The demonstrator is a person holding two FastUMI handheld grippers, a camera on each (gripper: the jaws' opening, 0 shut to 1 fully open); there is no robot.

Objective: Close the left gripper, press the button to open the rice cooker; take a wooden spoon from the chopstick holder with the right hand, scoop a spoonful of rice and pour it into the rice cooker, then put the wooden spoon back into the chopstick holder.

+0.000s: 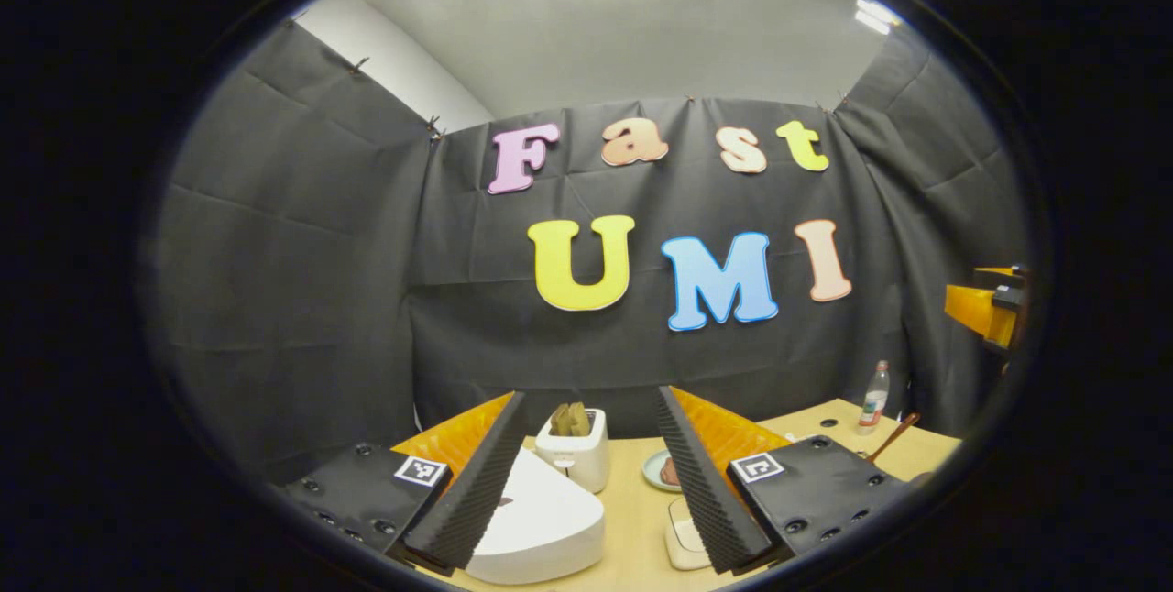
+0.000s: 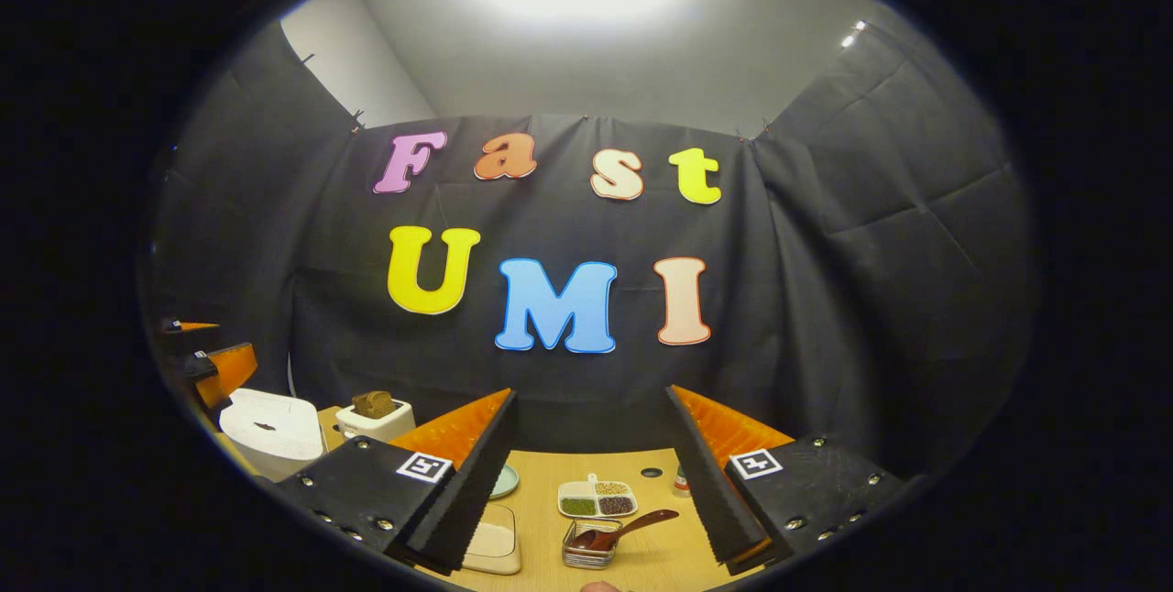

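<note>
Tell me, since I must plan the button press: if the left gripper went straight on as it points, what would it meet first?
Probably the toaster, which stands between the open fingers of the left gripper. The white rice cooker lies lower and nearer, perhaps under that line; depth is unclear.

The rice cooker (image 1: 541, 519) looks like smooth white plastic with a soft shine. The surface (image 2: 660, 555) is pale matt wood. The spoon (image 2: 632, 523) is dark wood, lying in a wire metal holder (image 2: 586, 551).
</note>
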